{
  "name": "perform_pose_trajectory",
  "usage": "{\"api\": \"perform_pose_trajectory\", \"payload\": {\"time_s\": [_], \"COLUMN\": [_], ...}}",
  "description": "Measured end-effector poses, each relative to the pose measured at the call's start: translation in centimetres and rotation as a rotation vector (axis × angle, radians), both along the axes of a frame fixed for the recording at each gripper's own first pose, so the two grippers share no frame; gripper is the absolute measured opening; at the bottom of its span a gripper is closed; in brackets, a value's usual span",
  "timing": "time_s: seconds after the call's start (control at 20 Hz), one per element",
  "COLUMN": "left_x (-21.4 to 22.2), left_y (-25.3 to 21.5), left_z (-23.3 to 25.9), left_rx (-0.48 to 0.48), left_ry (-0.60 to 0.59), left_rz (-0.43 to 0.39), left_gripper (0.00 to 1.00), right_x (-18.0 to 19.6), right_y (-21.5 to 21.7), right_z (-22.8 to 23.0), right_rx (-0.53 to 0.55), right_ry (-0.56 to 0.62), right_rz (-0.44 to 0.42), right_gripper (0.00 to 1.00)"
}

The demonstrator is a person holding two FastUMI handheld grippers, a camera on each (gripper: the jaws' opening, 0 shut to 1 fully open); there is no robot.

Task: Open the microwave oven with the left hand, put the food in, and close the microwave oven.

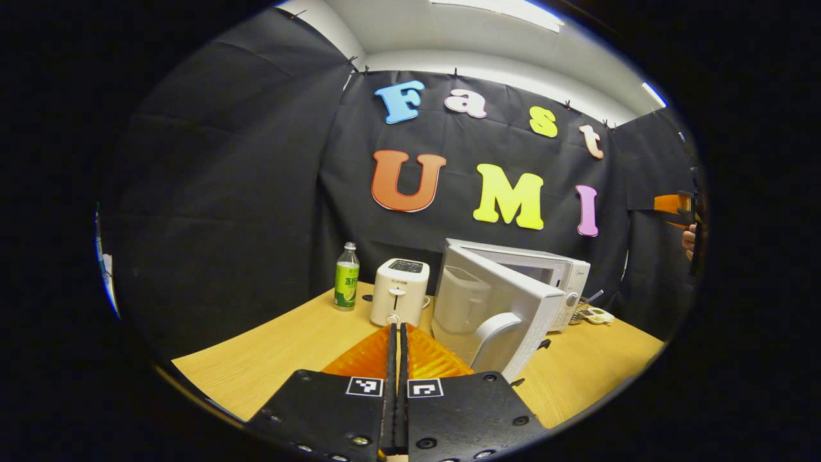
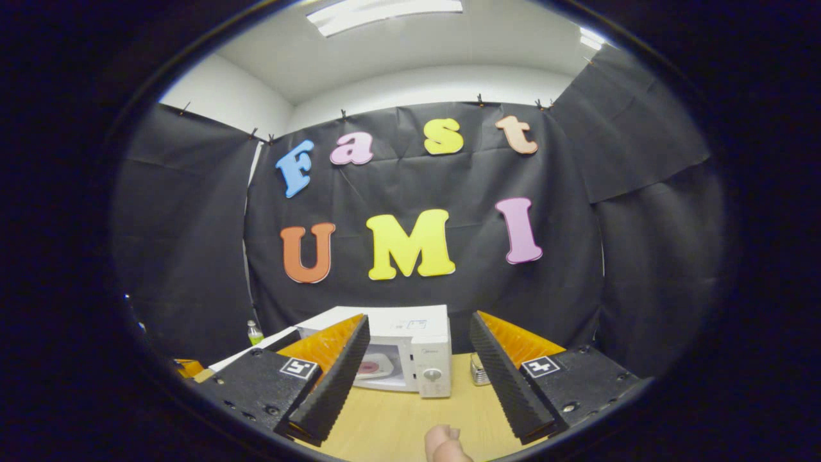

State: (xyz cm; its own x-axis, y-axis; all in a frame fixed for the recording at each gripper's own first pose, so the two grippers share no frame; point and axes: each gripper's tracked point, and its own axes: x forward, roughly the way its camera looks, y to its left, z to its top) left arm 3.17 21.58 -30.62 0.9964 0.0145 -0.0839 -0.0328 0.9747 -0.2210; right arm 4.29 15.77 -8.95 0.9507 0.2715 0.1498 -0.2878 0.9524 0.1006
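The bench (image 1: 269, 359) carried the microwave oven (image 2: 410, 333) toward its back, its door (image 1: 494, 314) swung wide open with the handle (image 1: 503, 330) facing the left tool (image 1: 396, 333). In the right gripper view a plate of food (image 2: 372, 367) sat inside the cavity, so the step in hand was judged to be closing. The left tool's fingers were pressed together, holding nothing, and hung short of the door; the right tool (image 2: 417, 372) stood with fingers wide apart, empty, well back from the oven. Best approach, as judged: push the door's outer face near the handle with the closed left tool — a steady arc about the hinge until it latches. Keep clear of the toaster (image 1: 399, 292) and bottle (image 1: 346, 277) just left — a fast swing could shift the oven.
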Motion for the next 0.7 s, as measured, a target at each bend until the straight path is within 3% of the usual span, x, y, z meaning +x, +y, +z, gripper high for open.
{"api": "perform_pose_trajectory", "payload": {"time_s": [0.05, 0.1, 0.15, 0.2, 0.3, 0.35, 0.4, 0.45, 0.55, 0.6, 0.65, 0.7], "left_x": [0.4, 0.7, 1.2, 1.7, 2.4, 2.7, 3.3, 3.3, 3.4, 3.5, 3.6, 3.7], "left_y": [-0.5, -0.9, -1.2, -1.6, -3.3, -4.1, -4.3, -4.7, -6.9, -7.9, -9.0, -10.1], "left_z": [-0.3, -1.0, -1.4, -1.8, -2.5, -2.7, -3.2, -3.4, -3.2, -3.1, -3.3, -3.3], "left_rx": [0.002, 0.014, 0.037, 0.058, 0.076, 0.082, 0.101, 0.101, 0.074, 0.075, 0.082, 0.093], "left_ry": [0.004, 0.019, 0.018, 0.026, 0.039, 0.043, 0.053, 0.052, 0.033, 0.030, 0.035, 0.034], "left_rz": [-0.015, -0.026, -0.028, -0.031, -0.062, -0.074, -0.063, -0.070, -0.117, -0.131, -0.147, -0.156], "left_gripper": [0.00, 0.00, 0.00, 0.00, 0.00, 0.00, 0.00, 0.00, 0.00, 0.00, 0.00, 0.17], "right_x": [-0.7, -1.1, -1.7, -2.1, -2.9, -3.2, -3.4, -3.7, -3.9, -3.9, -4.1, -4.2], "right_y": [-0.6, -0.8, -1.0, -1.2, -1.9, -2.1, -2.5, -2.9, -3.7, -4.1, -4.5, -4.9], "right_z": [-0.1, -0.4, -0.5, -0.4, -0.4, -0.4, -0.5, -0.4, -0.4, -0.3, -0.3, -0.2], "right_rx": [-0.007, -0.014, -0.017, -0.019, -0.024, -0.022, -0.022, -0.023, -0.022, -0.023, -0.025, -0.028], "right_ry": [0.001, 0.001, 0.002, 0.001, -0.005, -0.009, -0.008, -0.009, -0.010, -0.011, -0.016, -0.021], "right_rz": [0.004, 0.010, 0.022, 0.031, 0.042, 0.047, 0.047, 0.049, 0.042, 0.037, 0.030, 0.022], "right_gripper": [1.00, 1.00, 0.91, 1.00, 1.00, 0.91, 0.91, 1.00, 1.00, 0.91, 1.00, 1.00]}}
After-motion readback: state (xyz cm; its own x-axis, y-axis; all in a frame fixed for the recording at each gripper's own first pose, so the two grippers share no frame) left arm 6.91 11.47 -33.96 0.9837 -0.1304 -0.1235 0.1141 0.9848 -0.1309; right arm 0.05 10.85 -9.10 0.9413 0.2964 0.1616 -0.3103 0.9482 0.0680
